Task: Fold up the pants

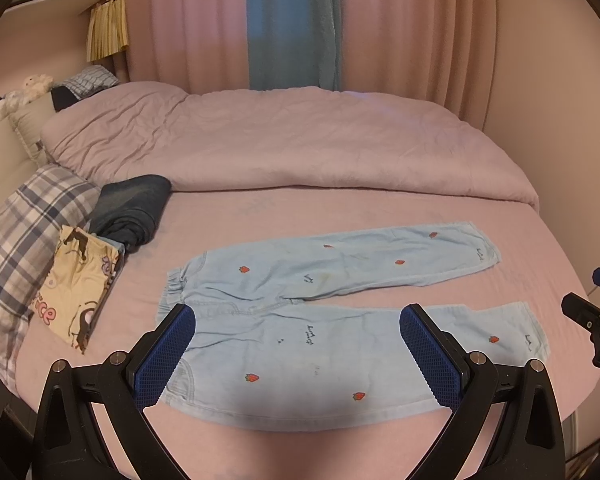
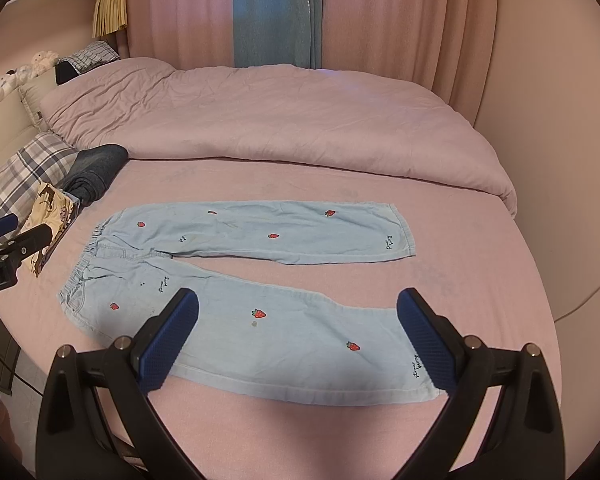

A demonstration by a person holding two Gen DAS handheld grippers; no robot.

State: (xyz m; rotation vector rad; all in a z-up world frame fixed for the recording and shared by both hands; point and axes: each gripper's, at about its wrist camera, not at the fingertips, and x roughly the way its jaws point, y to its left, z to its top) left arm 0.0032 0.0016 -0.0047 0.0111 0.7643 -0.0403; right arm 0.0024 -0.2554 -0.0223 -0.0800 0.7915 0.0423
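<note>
Light blue pants (image 1: 320, 320) with red strawberry prints lie flat and spread on the pink bed sheet (image 1: 228, 216), waistband to the left, both legs pointing right and splayed apart. They also show in the right wrist view (image 2: 260, 280). My left gripper (image 1: 298, 316) is open and empty, hovering above the near leg close to the waistband. My right gripper (image 2: 298, 300) is open and empty, hovering above the near leg toward its cuff. The right gripper shows at the edge of the left wrist view (image 1: 592, 320), and the left gripper at the edge of the right wrist view (image 2: 12, 236).
A rumpled pink duvet (image 1: 280, 144) covers the far half of the bed. At the left lie a plaid pillow (image 1: 24, 232), a cream printed garment (image 1: 76, 280) and a folded dark garment (image 1: 132, 208). Curtains (image 1: 292, 20) hang behind. The bed's front edge is near.
</note>
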